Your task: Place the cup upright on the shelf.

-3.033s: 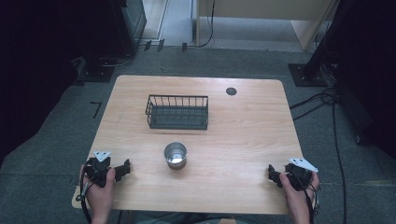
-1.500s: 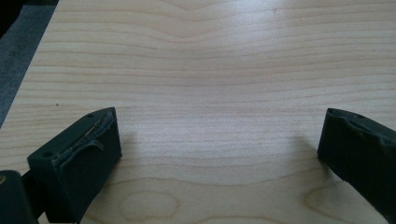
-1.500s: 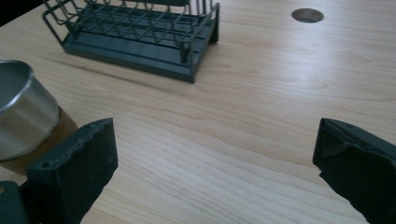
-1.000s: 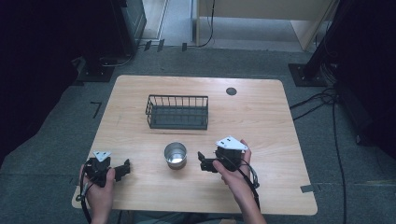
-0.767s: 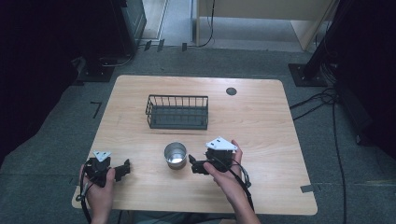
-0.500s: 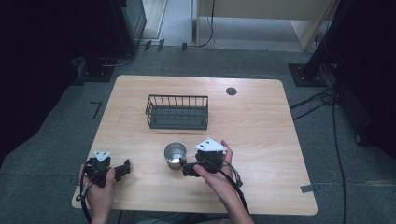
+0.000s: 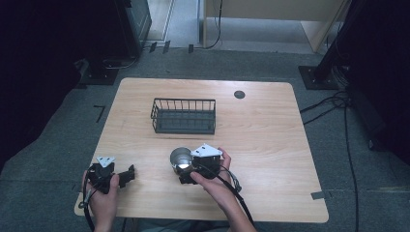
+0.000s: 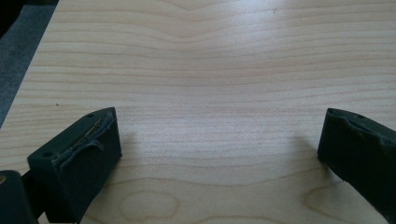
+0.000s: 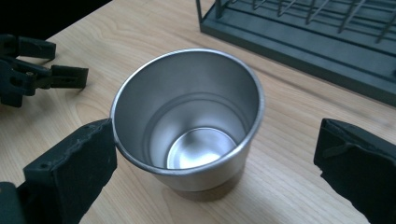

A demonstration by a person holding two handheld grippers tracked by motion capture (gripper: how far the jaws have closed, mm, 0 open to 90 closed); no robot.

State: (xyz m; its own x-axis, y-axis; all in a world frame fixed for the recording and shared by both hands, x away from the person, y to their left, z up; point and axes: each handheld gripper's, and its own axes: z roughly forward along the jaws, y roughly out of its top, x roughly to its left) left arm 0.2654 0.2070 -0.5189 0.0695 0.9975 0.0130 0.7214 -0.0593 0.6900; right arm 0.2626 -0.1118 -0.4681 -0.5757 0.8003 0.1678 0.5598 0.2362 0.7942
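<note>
A shiny steel cup stands upright and empty on the wooden table, in front of a dark wire basket. My right gripper is right at the cup's near side. In the right gripper view the cup stands between the open jaws of the right gripper, with its rim close against the left jaw and a wide gap to the right one. My left gripper rests open near the table's front left, and in its own view the left gripper has bare wood between the jaws.
The wire basket lies just beyond the cup. A round black grommet sits at the table's far right. Cables run over the floor to the right. The left gripper lies beyond the cup's left side.
My right gripper has moved left from the table's front right edge up to the cup, and the cup now stands between its jaws. The left gripper has stayed put.
</note>
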